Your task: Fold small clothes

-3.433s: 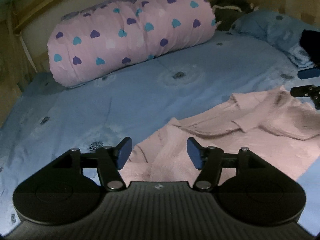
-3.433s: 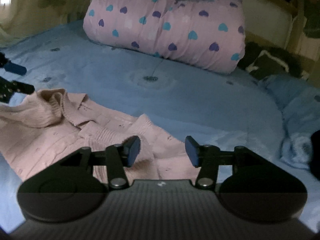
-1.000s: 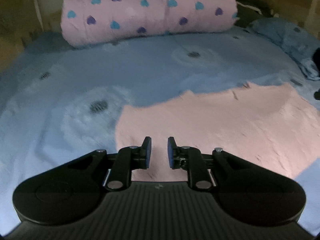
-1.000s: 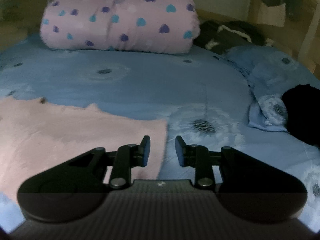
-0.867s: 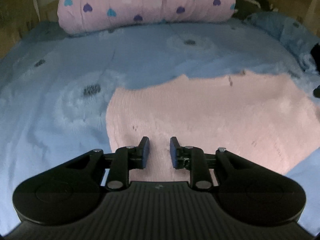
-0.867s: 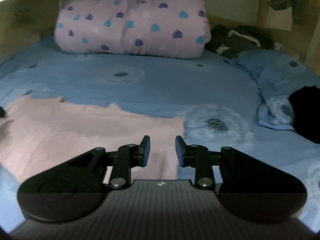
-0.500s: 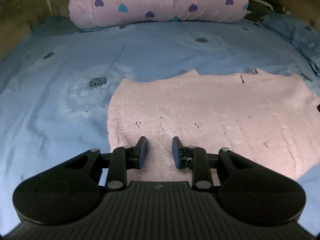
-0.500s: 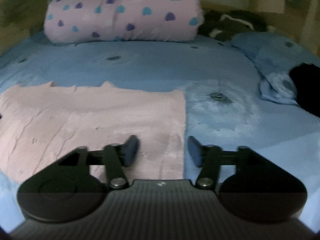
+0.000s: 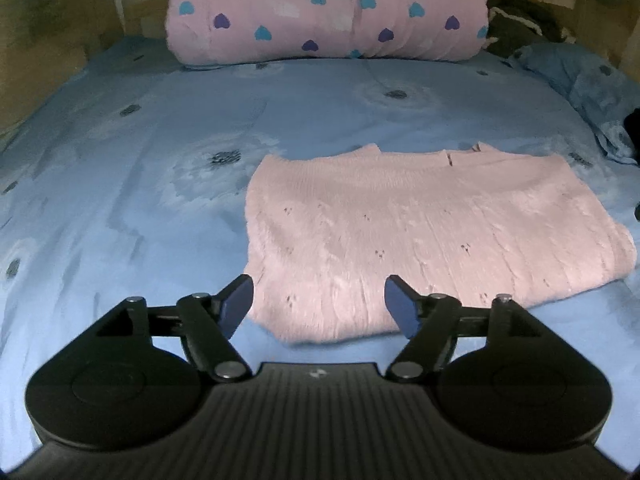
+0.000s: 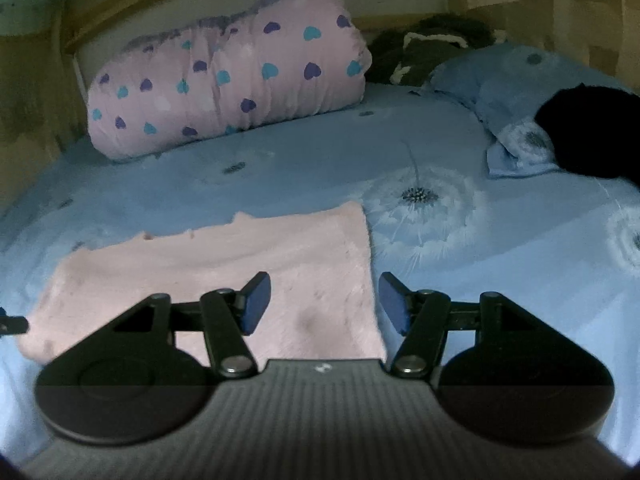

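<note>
A pink knitted garment (image 9: pixel 420 232) lies folded flat as a wide rectangle on the blue bed sheet (image 9: pixel 140 200). My left gripper (image 9: pixel 319 306) hovers above the garment's near left corner; its jaws are opening and nothing sits between the blue pads. In the right wrist view the same pink garment (image 10: pixel 224 276) fills the lower left. My right gripper (image 10: pixel 324 304) stands open over the garment's right edge, holding nothing. A dark tip of the left gripper (image 10: pixel 12 324) shows at the far left edge.
A rolled pink quilt with hearts (image 9: pixel 328 12) lies across the head of the bed. A blue pillow (image 10: pixel 516 80) with a black cloth (image 10: pixel 592 132) on it sits at the right, dark bundles (image 10: pixel 424 48) behind. Wooden frame surrounds the bed.
Both grippers let go of the pink garment, opened wide and pulled back toward me. The garment now lies flat and farther from both cameras.
</note>
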Available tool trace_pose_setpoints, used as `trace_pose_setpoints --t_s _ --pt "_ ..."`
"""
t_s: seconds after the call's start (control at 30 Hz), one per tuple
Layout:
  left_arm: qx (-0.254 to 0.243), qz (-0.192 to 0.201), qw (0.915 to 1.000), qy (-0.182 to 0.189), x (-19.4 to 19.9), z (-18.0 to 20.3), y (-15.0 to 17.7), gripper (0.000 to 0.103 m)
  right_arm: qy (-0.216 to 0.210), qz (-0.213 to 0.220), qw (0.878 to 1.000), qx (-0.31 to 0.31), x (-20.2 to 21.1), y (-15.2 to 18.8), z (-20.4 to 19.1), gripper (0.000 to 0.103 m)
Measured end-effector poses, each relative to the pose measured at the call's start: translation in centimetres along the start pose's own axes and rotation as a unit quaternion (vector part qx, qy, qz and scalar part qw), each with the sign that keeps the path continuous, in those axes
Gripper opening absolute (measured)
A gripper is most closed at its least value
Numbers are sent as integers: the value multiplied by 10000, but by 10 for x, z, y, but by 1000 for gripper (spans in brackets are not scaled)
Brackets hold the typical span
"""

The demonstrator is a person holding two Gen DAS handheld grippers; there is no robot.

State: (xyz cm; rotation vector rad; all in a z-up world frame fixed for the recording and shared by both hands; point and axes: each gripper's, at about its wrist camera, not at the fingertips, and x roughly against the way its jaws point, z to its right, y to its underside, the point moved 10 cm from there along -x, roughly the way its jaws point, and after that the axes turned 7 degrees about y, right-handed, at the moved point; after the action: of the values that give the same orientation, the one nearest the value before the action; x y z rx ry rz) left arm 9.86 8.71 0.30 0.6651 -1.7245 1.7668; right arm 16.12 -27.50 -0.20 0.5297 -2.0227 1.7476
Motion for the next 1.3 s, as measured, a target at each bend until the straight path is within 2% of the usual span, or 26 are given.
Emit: trace_pose_setpoints --t_s 0.4,0.5,0.57,0.77,0.87,1.13,1.23,1.3 --pt "516 -131 9984 -179 43 -16 35 80 -39 -186 9993 -332 60 20 -5 62" --pt "525 -119 9984 -168 50 -17 40 81 -62 -246 9982 -549 68 28 -4 69" --pt "553 -121 9983 -150 49 -18 41 81 -125 -318 9962 -804 70 35 -4 69" --pt "643 -171 9977 -157 28 -22 42 82 -283 -644 9846 -1602 53 56 -4 69" --pt "832 -276 9961 32 10 -25 43 82 -272 -687 9771 -1997 40 62 -4 69" --pt "951 -367 9947 -160 -32 -40 43 82 -36 -727 9629 -2598 -1 72 -6 70" --pt "1023 -510 9934 -74 -45 -43 49 82 47 -760 9594 -2716 -15 79 -7 71" --pt "1053 -591 9927 -56 -50 -45 53 82 77 -600 9606 -2714 -19 79 -9 71"
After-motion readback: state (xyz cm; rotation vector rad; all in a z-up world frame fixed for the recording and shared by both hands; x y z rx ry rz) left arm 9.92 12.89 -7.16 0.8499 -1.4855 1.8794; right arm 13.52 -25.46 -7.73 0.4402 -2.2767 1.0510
